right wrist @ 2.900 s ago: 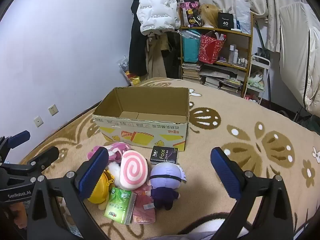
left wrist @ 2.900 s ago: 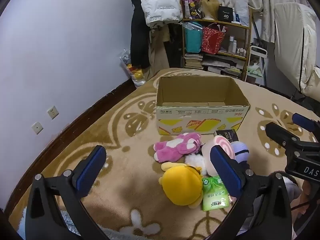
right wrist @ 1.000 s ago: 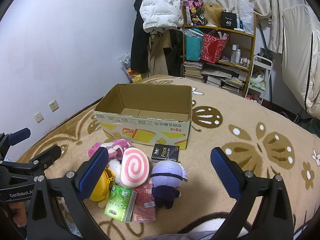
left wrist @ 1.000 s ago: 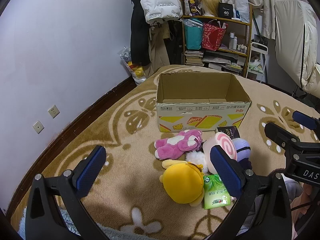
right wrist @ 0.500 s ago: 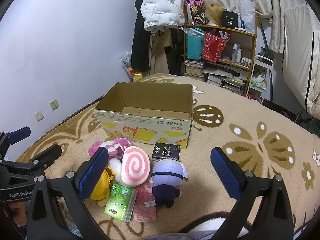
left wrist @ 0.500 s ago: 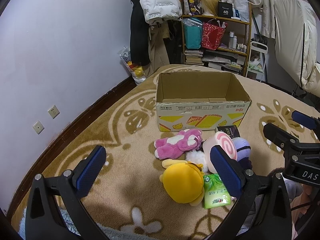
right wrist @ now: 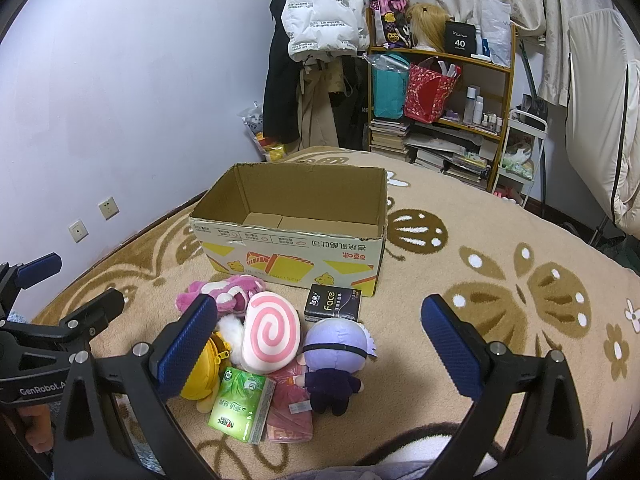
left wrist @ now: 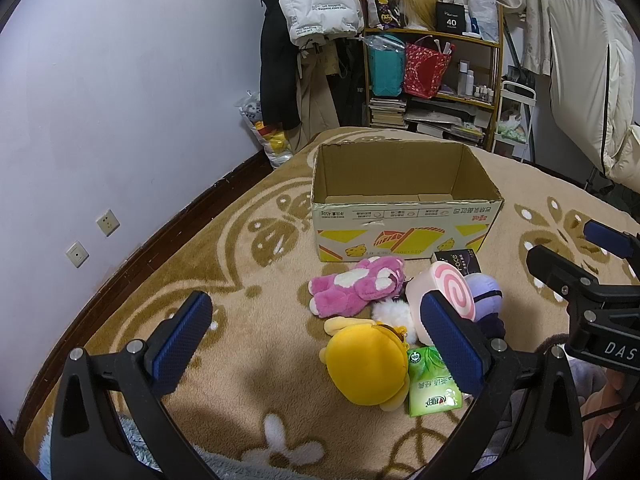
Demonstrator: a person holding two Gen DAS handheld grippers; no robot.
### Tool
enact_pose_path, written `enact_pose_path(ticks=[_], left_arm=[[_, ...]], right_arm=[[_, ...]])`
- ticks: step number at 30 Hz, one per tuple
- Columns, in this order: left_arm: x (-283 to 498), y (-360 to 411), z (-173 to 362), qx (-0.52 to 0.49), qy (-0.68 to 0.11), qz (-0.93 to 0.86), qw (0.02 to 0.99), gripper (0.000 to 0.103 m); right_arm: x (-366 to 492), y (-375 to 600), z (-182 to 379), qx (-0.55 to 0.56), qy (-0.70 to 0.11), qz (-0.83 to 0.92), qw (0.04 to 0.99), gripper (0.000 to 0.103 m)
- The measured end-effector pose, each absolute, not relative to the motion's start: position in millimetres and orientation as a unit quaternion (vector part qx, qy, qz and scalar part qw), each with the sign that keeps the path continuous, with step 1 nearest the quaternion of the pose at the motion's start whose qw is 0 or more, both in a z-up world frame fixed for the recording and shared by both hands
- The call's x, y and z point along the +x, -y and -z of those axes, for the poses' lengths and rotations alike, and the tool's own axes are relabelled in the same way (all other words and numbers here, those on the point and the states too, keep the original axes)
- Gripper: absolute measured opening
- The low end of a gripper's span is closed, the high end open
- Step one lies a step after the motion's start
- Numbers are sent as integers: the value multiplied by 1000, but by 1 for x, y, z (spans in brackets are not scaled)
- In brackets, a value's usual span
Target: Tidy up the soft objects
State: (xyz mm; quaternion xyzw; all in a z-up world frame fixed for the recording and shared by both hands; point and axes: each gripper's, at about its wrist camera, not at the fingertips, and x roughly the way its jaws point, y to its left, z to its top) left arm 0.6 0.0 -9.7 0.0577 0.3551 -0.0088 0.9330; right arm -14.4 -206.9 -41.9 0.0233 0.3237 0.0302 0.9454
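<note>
An open, empty cardboard box (left wrist: 404,220) (right wrist: 292,244) stands on the patterned rug. In front of it lies a pile: a pink plush bear (left wrist: 356,284) (right wrist: 228,290), a pink swirl cushion (left wrist: 450,290) (right wrist: 272,332), a purple-haired doll (right wrist: 336,356) (left wrist: 484,294), a yellow plush (left wrist: 366,364) (right wrist: 204,376), a green tissue pack (left wrist: 432,386) (right wrist: 240,404), a pink pack (right wrist: 290,410) and a black "Face" tissue pack (right wrist: 334,302). My left gripper (left wrist: 316,344) is open and empty, hovering before the yellow plush. My right gripper (right wrist: 316,344) is open and empty above the doll.
A cluttered shelf (right wrist: 440,92) with bags, books and bottles stands behind the box, with coats (right wrist: 320,20) hanging beside it. A purple wall (left wrist: 120,100) with sockets runs along the left. A plastic bag of toys (left wrist: 264,136) sits in the corner.
Both grippers have drifted slightly; the views shifted a little. The objects on the rug have not moved and both grippers stay open.
</note>
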Motion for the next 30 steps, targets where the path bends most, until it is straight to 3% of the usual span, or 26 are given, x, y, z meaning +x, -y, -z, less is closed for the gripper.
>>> enact_pose_path(ticks=[20, 30], left_arm=[[-1, -1, 14, 62, -366, 2, 928, 103], [25, 1, 23, 52, -431, 34, 900, 103]], right_arm=[[-16, 214, 54, 40, -319, -31, 946, 103], [3, 221, 52, 78, -333, -49, 938, 103]])
